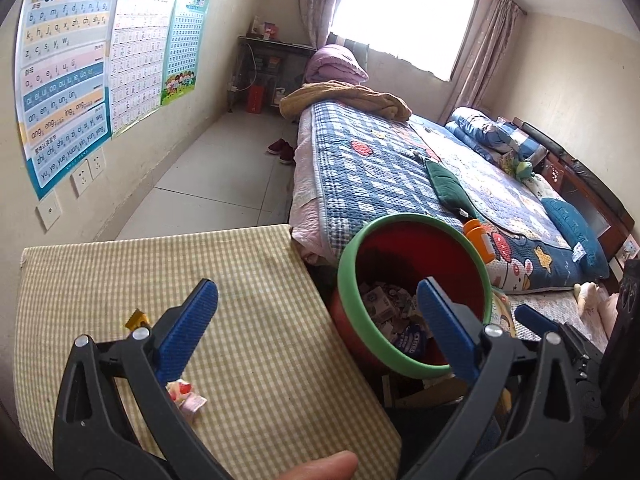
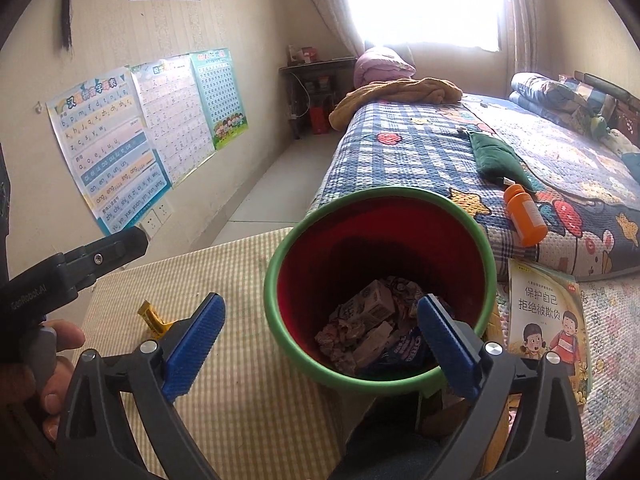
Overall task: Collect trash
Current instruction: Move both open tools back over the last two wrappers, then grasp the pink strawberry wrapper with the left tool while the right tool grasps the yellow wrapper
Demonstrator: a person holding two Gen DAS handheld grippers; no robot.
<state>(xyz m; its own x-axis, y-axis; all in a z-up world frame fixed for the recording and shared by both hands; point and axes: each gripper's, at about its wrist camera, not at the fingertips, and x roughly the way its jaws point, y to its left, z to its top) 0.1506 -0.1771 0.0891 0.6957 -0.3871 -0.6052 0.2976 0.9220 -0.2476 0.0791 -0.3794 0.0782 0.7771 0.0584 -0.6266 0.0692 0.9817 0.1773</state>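
Right tool wide open above red bin — wrappers inside, nothing held

The bin was red inside with a green rim, the tablecloth yellow-and-white checked, the bedspread blue-and-white plaid, the bottle orange, the wrapper yellow, and the gripper pads blue.

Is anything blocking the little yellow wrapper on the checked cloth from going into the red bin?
Nothing visible. The yellow wrapper lies on bare checked tablecloth, and the green-rimmed red bin beside it is open-topped.
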